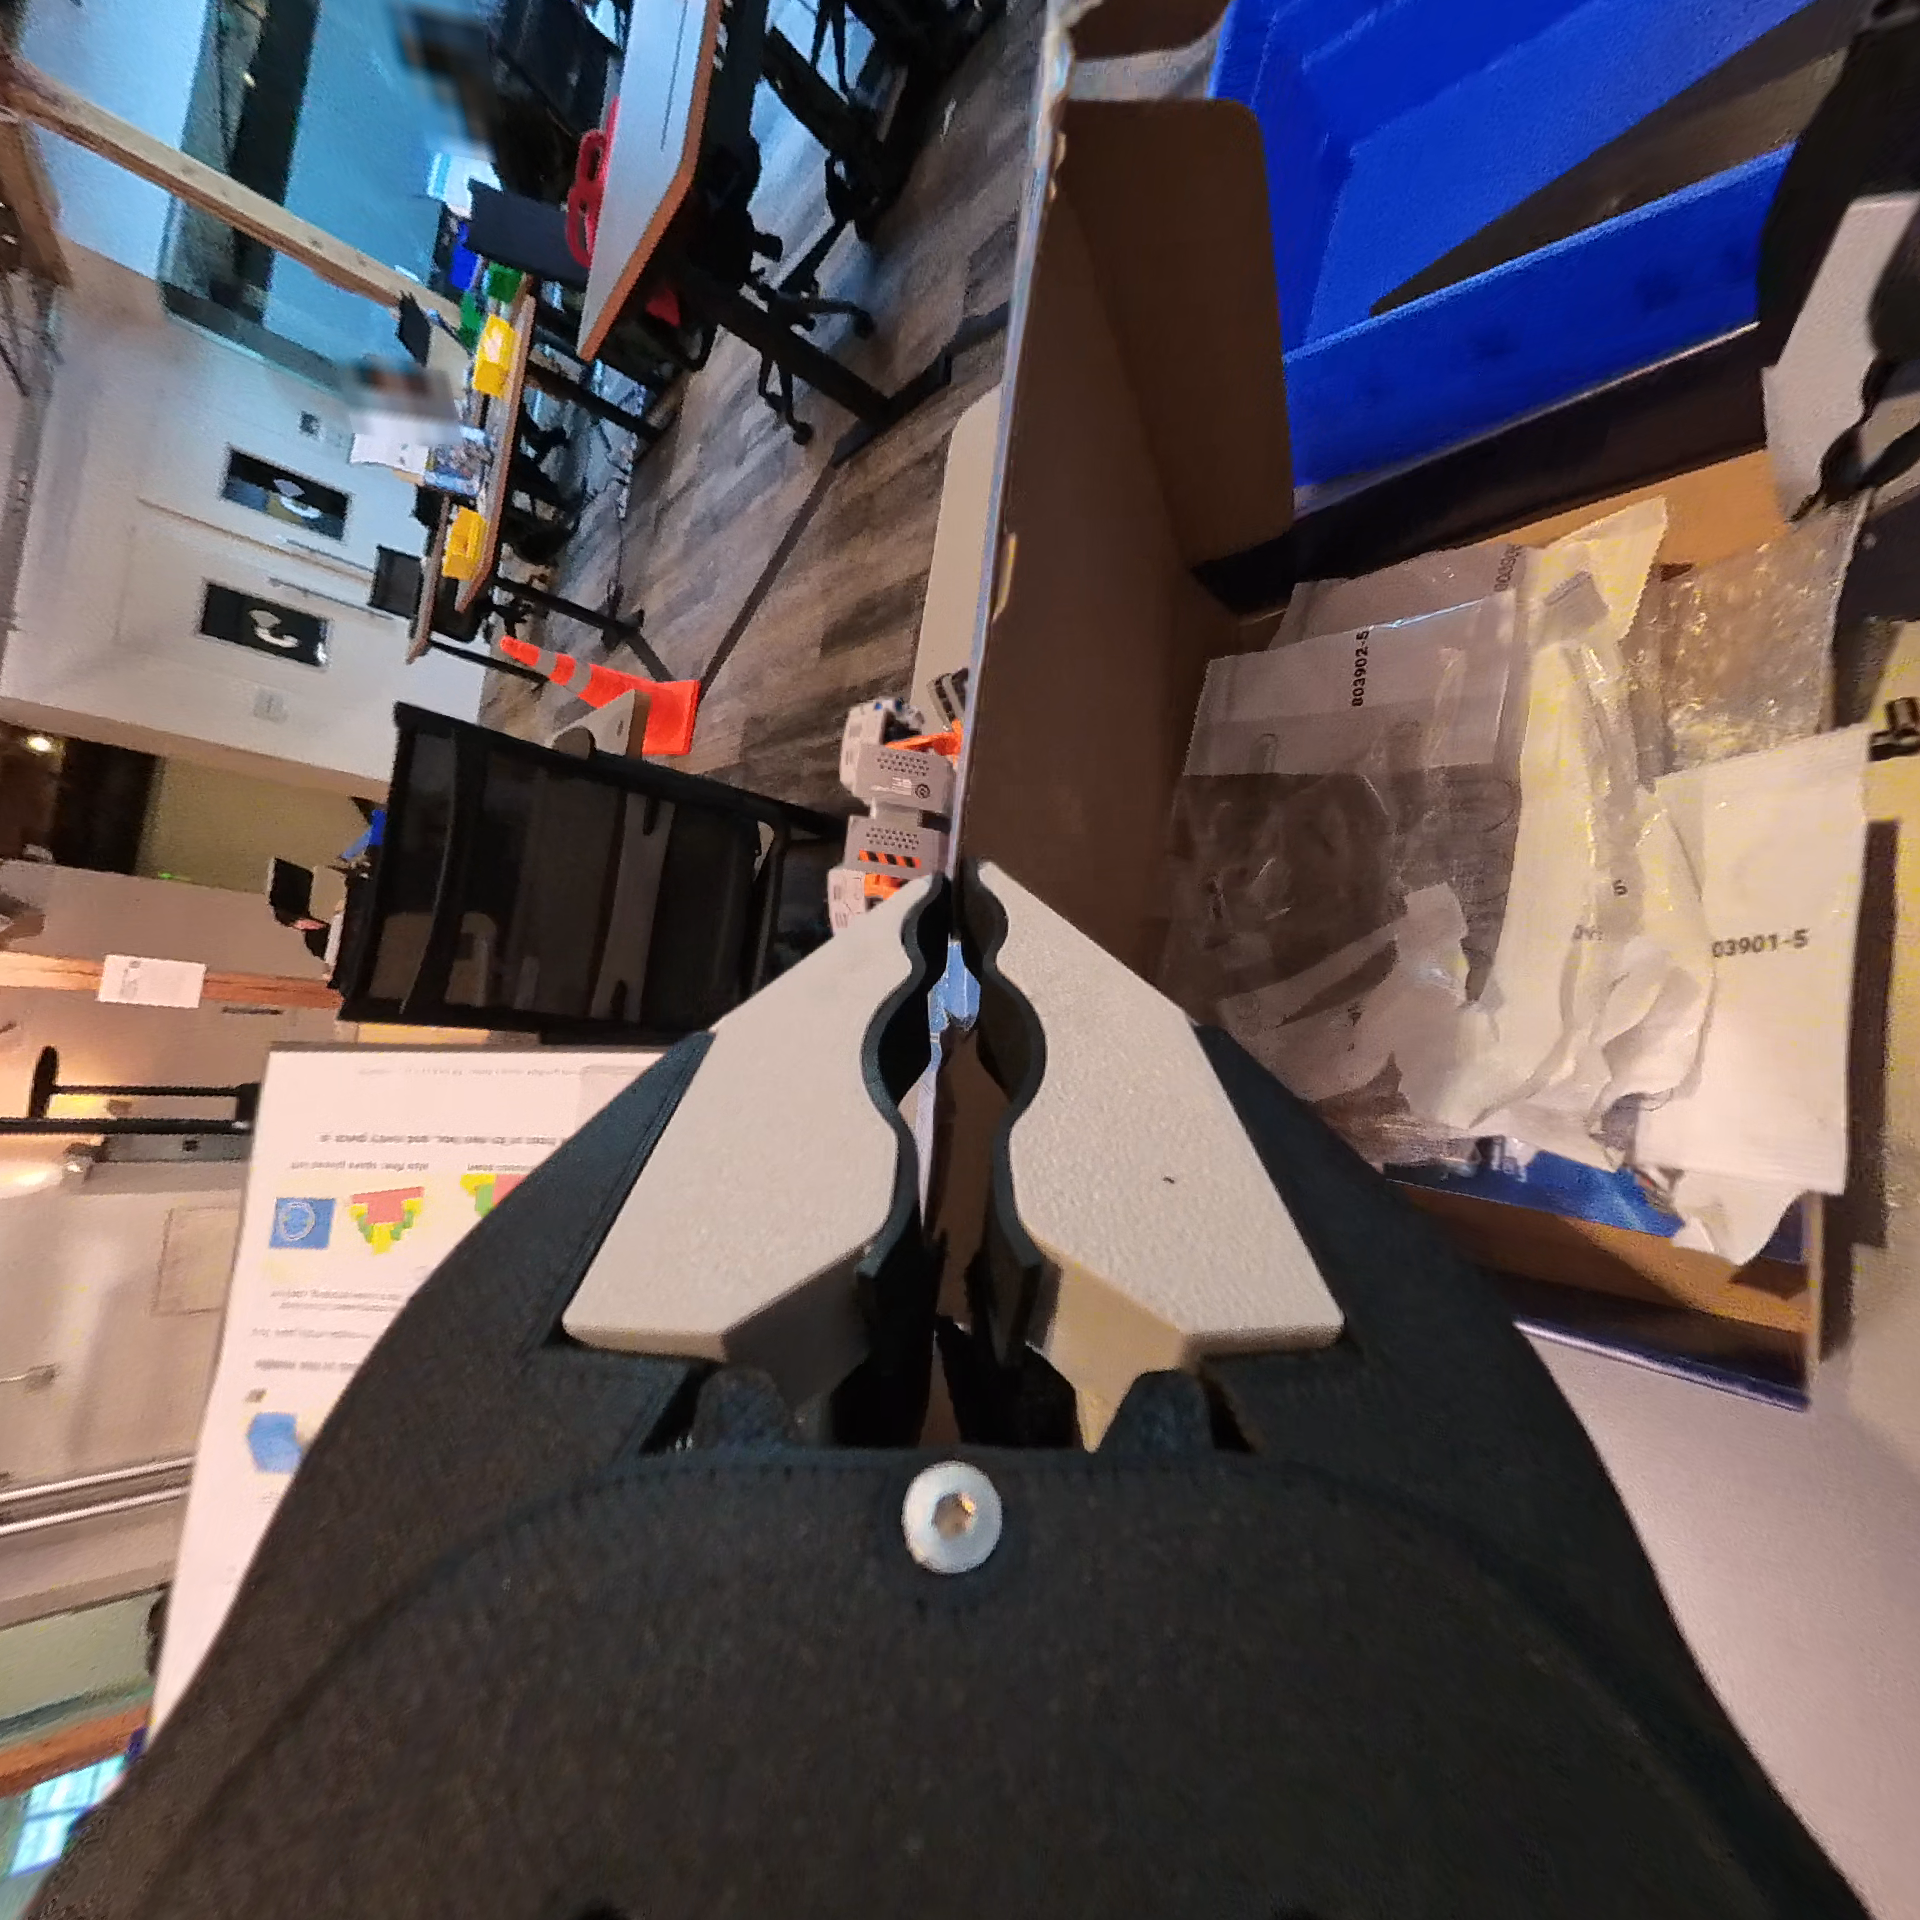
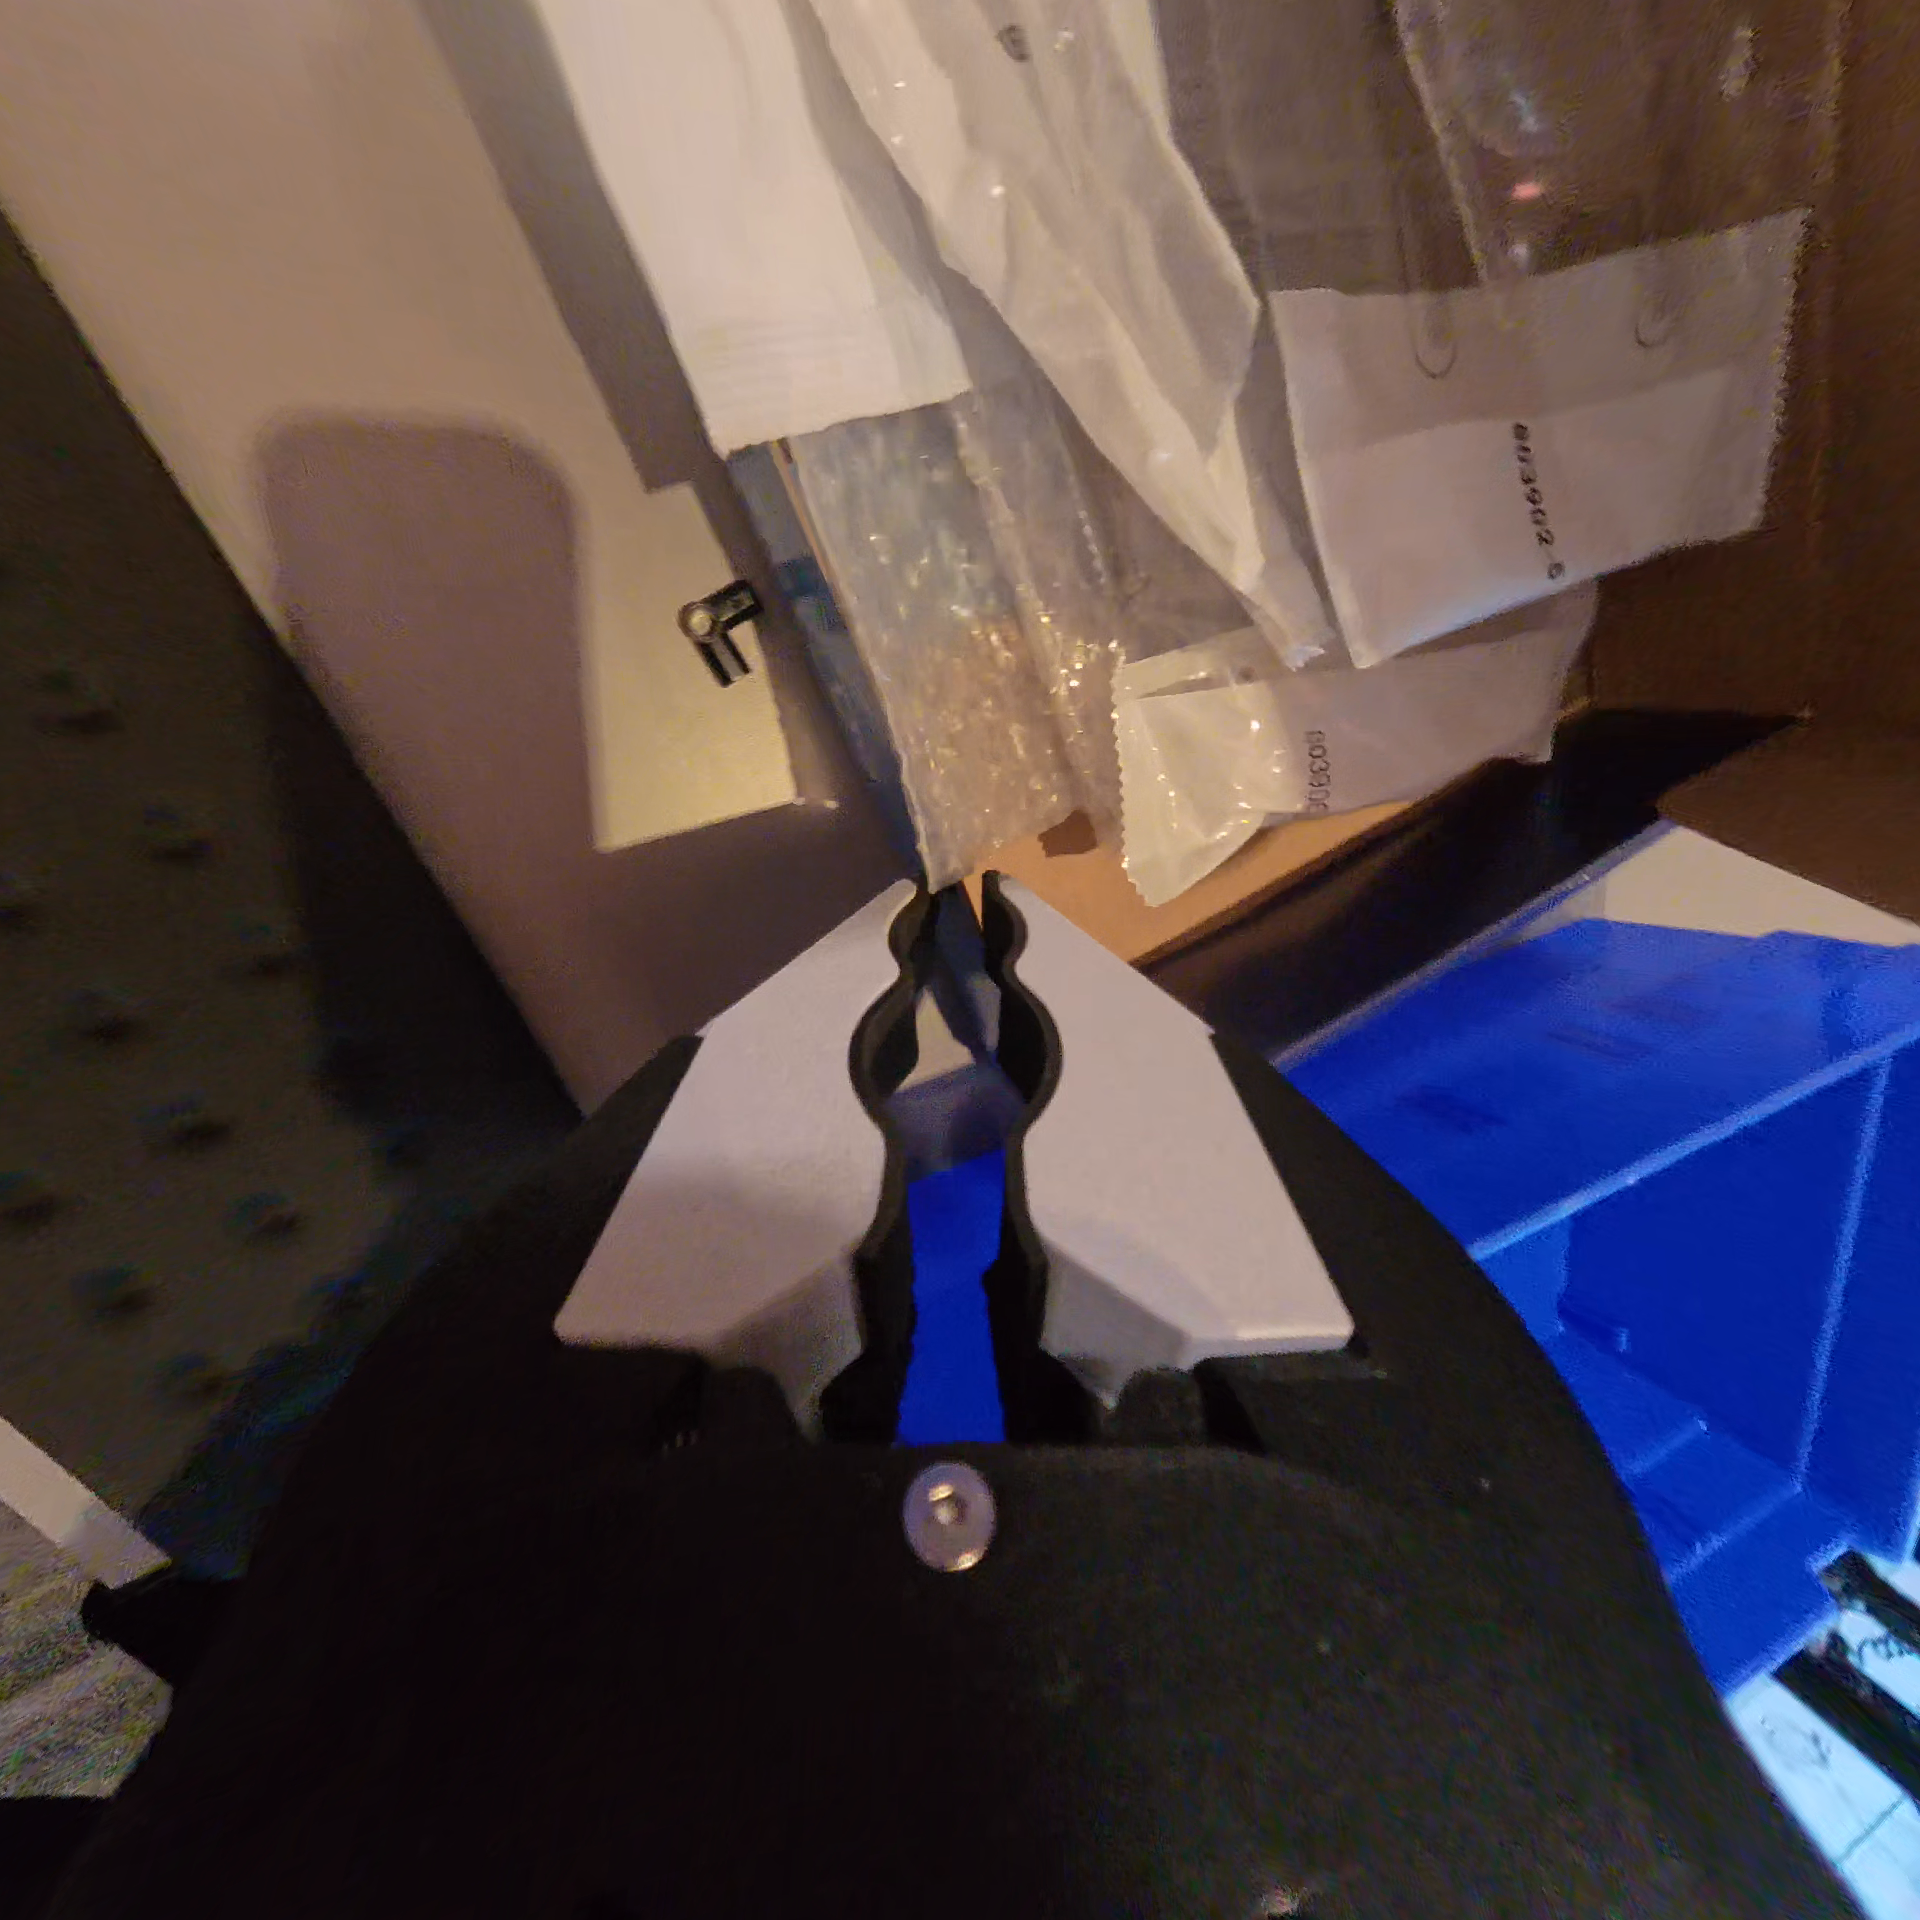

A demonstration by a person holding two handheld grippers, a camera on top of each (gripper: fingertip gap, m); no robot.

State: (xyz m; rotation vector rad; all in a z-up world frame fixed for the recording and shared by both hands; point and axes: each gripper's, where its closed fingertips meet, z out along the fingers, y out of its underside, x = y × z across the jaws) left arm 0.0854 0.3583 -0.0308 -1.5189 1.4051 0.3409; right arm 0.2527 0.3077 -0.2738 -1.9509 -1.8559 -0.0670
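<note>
My left gripper [image 1: 954,883] is shut on the thin edge of an open cardboard box's upright flap [image 1: 1122,468]. The flap runs away from the fingertips, brown side to the right. The box holds several clear and white plastic bags [image 1: 1558,831] of small parts. My right gripper [image 2: 954,888] is over the same box [image 2: 1860,416], its jaws nearly together on the lower corner of a clear crinkly bag [image 2: 966,675]. Other labelled bags [image 2: 1507,436] lie beside that one. A grey and black shape at the left wrist view's upper right edge [image 1: 1849,364] is probably the right gripper.
A blue plastic bin [image 1: 1507,312] stands against the box, and it also shows in the right wrist view [image 2: 1558,1195]. A small black part [image 2: 717,634] lies on a white surface. Beyond the flap are an instruction sheet [image 1: 416,1195], a black crate [image 1: 561,862], an orange cone [image 1: 613,691] and desks. Spacing between my two grippers at the tips: around 30 cm.
</note>
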